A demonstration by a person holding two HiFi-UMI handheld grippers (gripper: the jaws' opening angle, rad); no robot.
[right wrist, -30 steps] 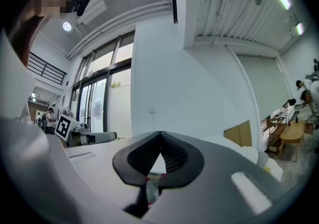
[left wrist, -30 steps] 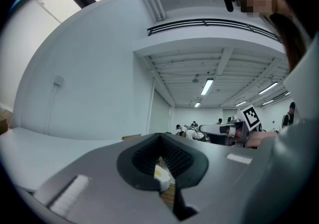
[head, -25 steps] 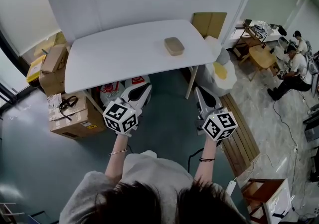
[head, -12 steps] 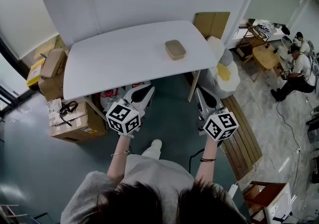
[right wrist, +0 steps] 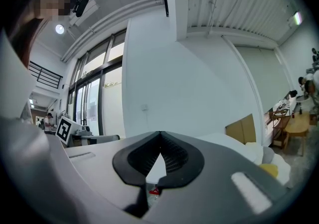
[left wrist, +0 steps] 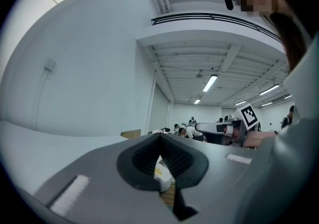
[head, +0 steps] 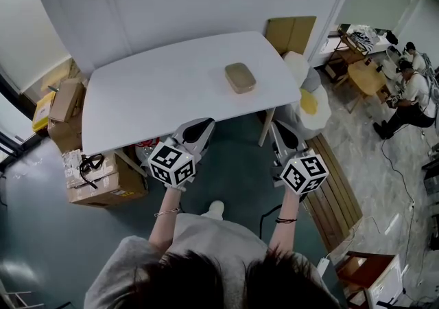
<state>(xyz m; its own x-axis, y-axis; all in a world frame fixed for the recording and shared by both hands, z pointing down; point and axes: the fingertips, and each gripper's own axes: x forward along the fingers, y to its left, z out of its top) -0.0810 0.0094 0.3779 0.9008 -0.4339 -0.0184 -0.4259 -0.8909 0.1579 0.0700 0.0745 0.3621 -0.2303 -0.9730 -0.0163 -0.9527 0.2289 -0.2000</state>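
left gripper [head: 198,127] jaws pressed together, empty | right gripper [head: 281,130] likewise | tan lidded box [head: 240,77] ahead of both, well apart, long axis roughly away from jaws | white table [head: 151,101], teal floor [head: 233,163]

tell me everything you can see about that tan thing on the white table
The tan thing is a small, flat block with rounded corners and a slightly darker rim, possibly a lid. It looks matte, and it is too small to tell the material. It lies flat on the white table, toward the right end in the head view, slightly askew to the edges. Only the table touches it. The left gripper and right gripper are well apart from it.
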